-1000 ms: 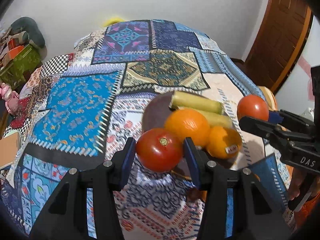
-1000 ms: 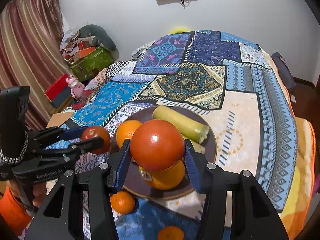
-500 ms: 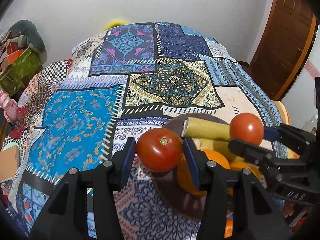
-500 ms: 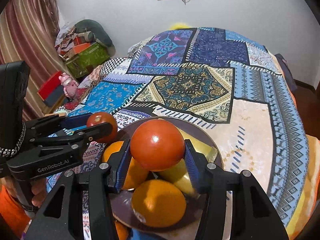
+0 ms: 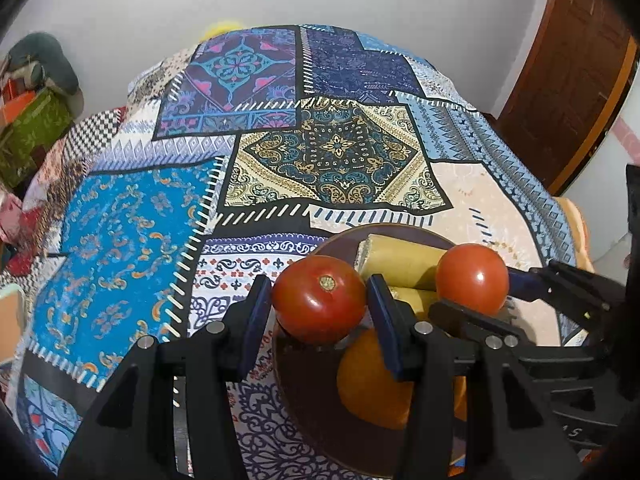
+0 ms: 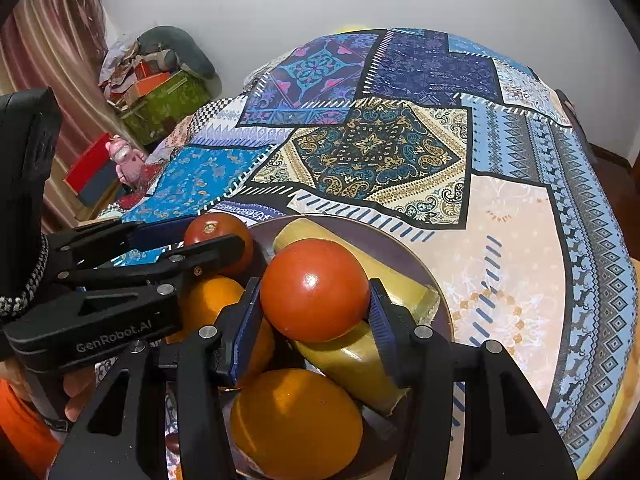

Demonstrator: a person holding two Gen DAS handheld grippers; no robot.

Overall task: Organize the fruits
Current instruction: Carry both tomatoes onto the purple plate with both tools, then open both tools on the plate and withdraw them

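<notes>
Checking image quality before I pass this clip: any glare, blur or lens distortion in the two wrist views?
Left wrist view: sharp; strong fisheye bends the patchwork cloth into a dome, dark vignette in the corners, small highlight on the right gripper's tomato. Right wrist view: also sharp, same barrel warp, a bright glint on the held tomato and sheen on the orange.

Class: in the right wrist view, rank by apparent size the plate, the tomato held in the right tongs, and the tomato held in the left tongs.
1. Plate
2. Right tongs' tomato, though nearness to the camera enlarges it
3. Left tongs' tomato
</notes>
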